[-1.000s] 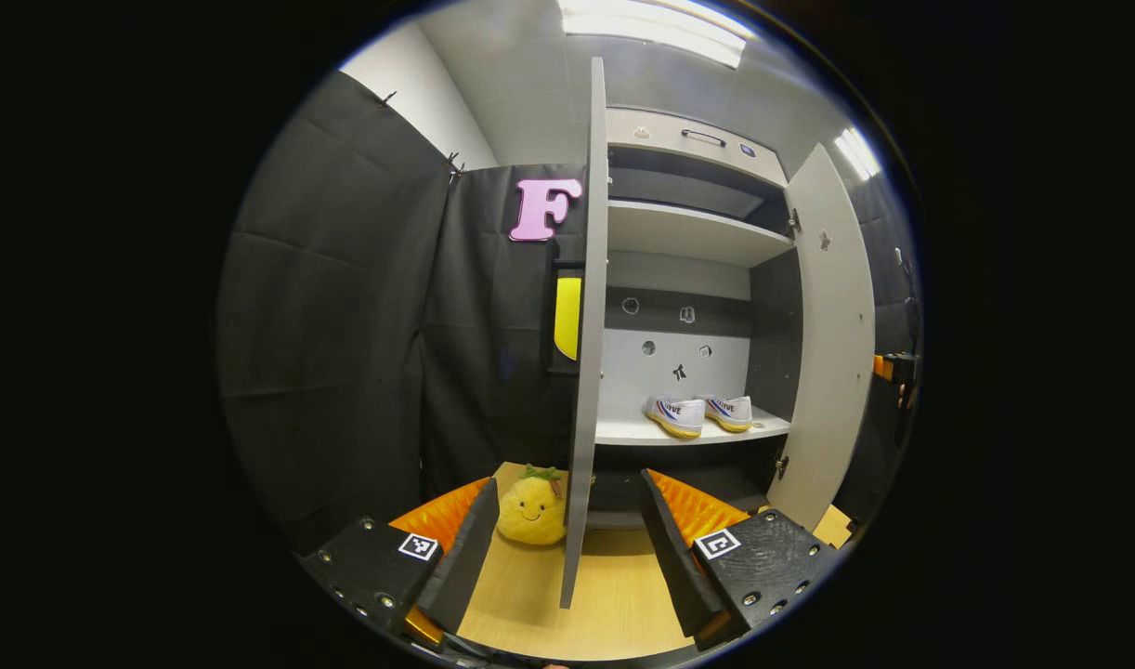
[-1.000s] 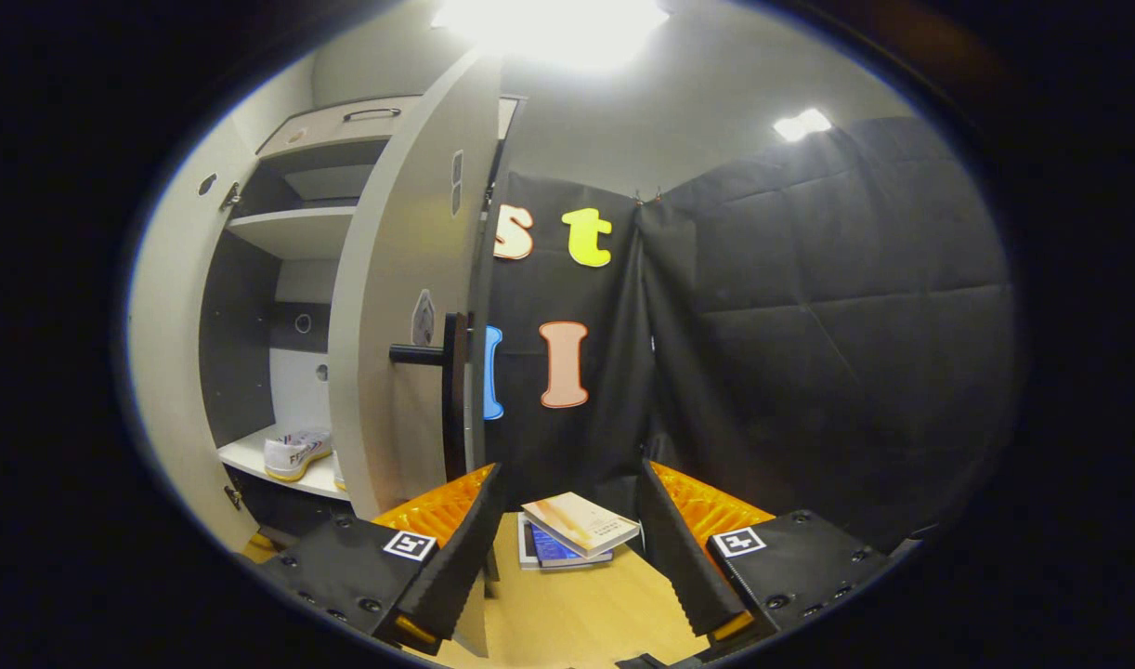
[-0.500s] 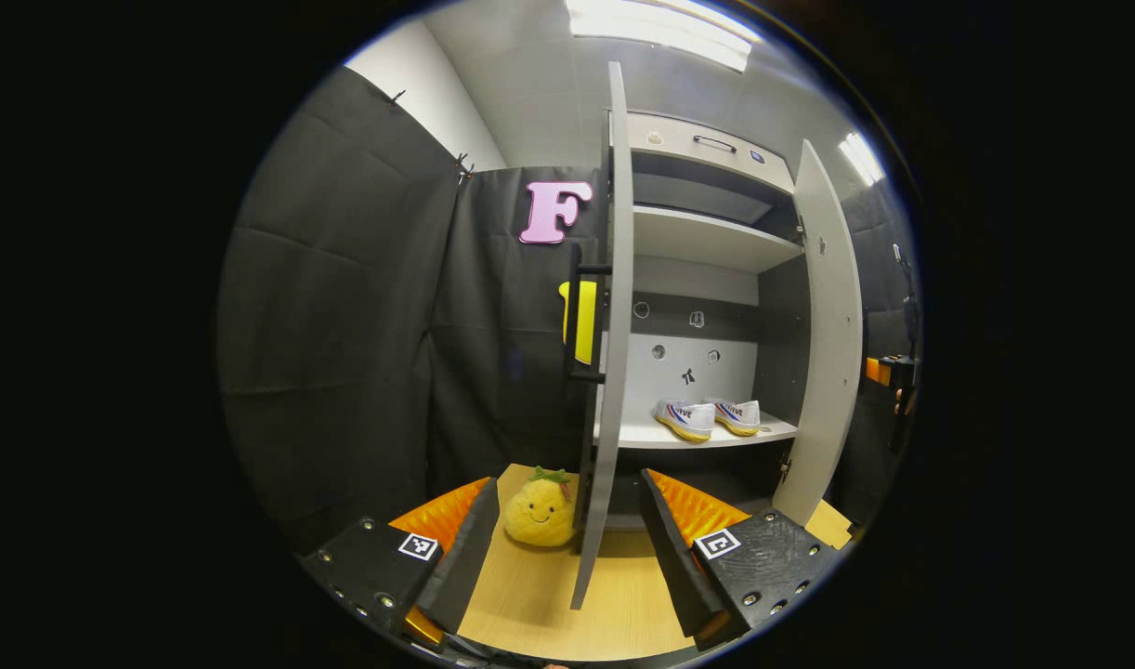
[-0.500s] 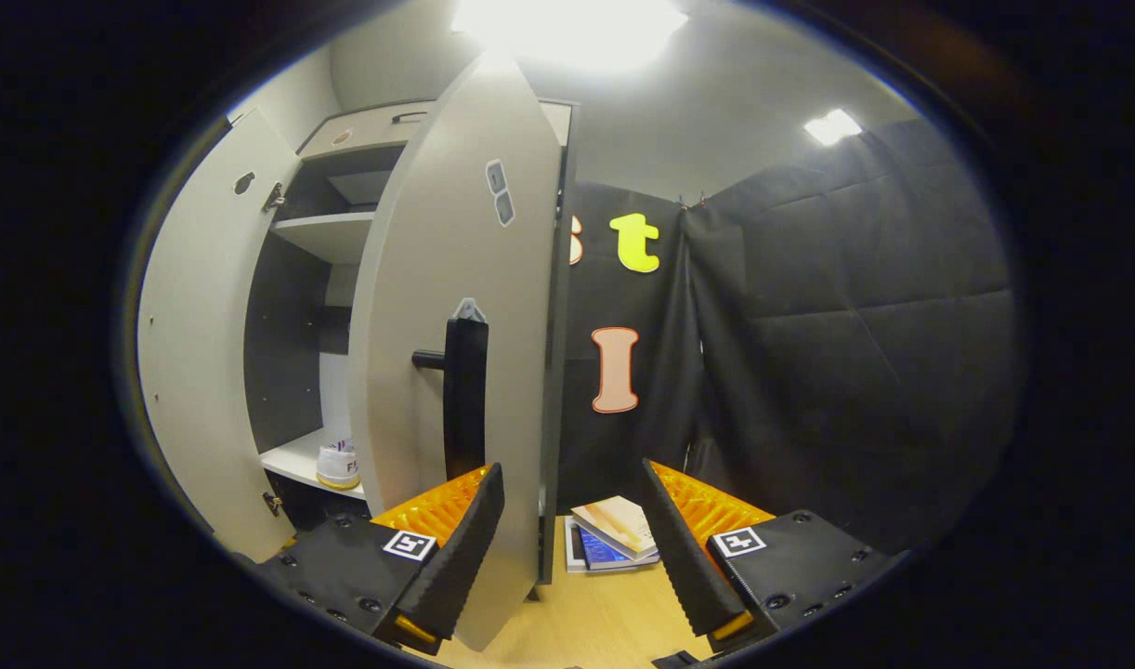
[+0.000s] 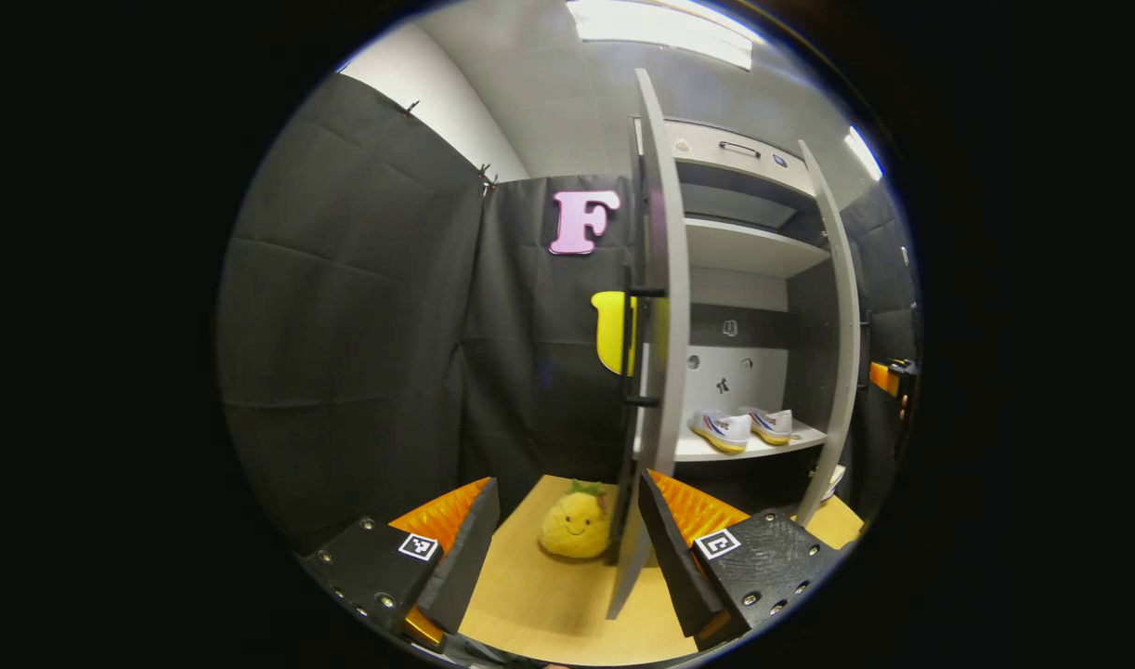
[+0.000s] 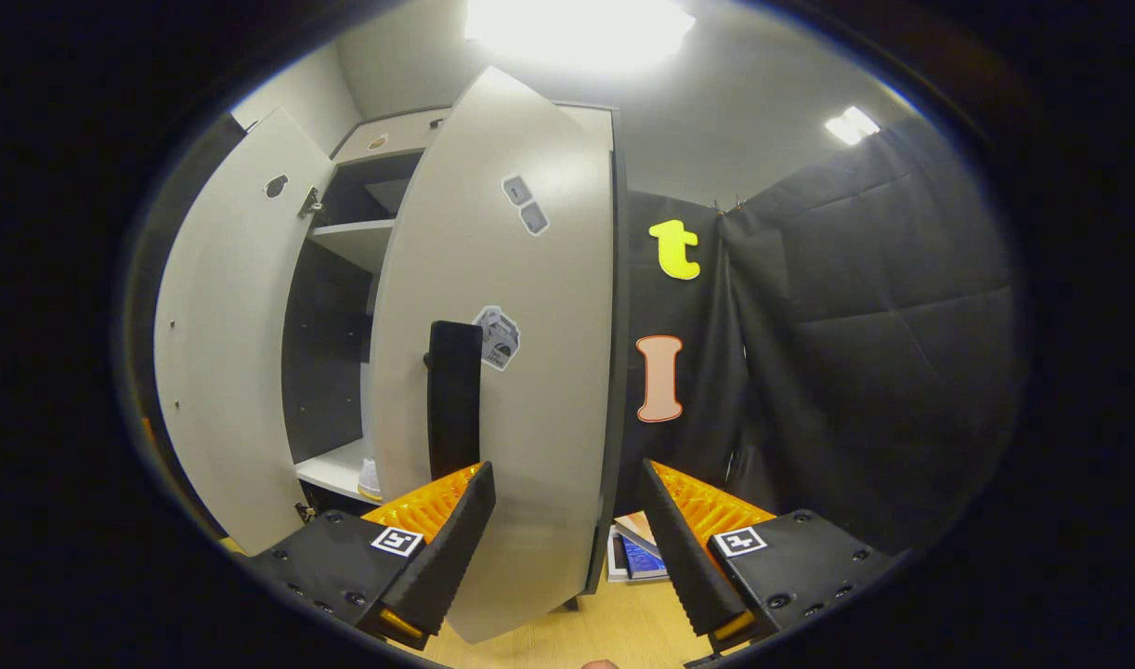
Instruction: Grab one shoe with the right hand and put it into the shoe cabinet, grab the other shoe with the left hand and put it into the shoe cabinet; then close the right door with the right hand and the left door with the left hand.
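Note:
Two white shoes sit side by side on the lower shelf of the grey shoe cabinet. The left door stands edge-on before me, its black handle on the outer side. My left gripper is open, and the door's lower edge shows between its fingers, close to the right one. In the right gripper view the right door is half swung in, with its black handle just above my open right gripper. A sliver of a shoe peeks past the door.
A yellow plush pineapple sits on the wooden table left of the left door. Books lie on the table right of the right door. The other gripper shows at the far right, beyond the right door.
The right door has swung in toward the cabinet and now hides most of the shoes in the right gripper view. The left gripper view has shifted left, bringing the left door's handle into sight.

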Available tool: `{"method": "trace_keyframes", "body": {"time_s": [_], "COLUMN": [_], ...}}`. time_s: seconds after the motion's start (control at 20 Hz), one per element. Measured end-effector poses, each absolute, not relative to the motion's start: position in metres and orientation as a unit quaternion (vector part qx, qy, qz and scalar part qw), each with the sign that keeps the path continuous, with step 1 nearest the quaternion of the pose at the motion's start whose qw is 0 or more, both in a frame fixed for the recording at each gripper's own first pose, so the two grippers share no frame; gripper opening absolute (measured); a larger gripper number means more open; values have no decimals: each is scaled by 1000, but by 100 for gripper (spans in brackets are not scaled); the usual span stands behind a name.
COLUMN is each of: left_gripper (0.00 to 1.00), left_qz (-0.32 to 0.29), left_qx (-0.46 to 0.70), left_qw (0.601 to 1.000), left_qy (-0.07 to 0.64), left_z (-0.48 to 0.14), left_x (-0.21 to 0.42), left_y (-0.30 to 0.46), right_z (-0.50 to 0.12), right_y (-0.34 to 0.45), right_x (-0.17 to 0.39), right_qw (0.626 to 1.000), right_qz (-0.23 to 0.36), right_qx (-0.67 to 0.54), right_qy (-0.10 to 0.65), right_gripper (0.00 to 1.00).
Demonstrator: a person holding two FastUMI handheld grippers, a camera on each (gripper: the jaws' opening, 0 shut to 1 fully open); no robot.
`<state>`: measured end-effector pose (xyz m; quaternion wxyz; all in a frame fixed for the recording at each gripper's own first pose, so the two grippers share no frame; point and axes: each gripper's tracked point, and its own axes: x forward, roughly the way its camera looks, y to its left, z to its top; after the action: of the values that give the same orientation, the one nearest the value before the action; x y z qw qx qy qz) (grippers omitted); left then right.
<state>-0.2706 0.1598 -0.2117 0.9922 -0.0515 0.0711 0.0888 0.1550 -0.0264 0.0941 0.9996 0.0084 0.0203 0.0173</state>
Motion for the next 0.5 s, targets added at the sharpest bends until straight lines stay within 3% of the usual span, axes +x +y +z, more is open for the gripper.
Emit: {"method": "trace_keyframes", "body": {"time_s": [0.5], "left_gripper": [81], "left_qz": [108], "left_qx": [-55], "left_qw": [992], "left_qy": [47], "left_z": [-191], "left_x": [-198], "left_y": [192], "right_z": [56], "right_y": [-65], "right_x": [137], "right_qw": [998], "right_qz": [-7], "right_qx": [14], "right_qy": [55], "right_gripper": [96]}}
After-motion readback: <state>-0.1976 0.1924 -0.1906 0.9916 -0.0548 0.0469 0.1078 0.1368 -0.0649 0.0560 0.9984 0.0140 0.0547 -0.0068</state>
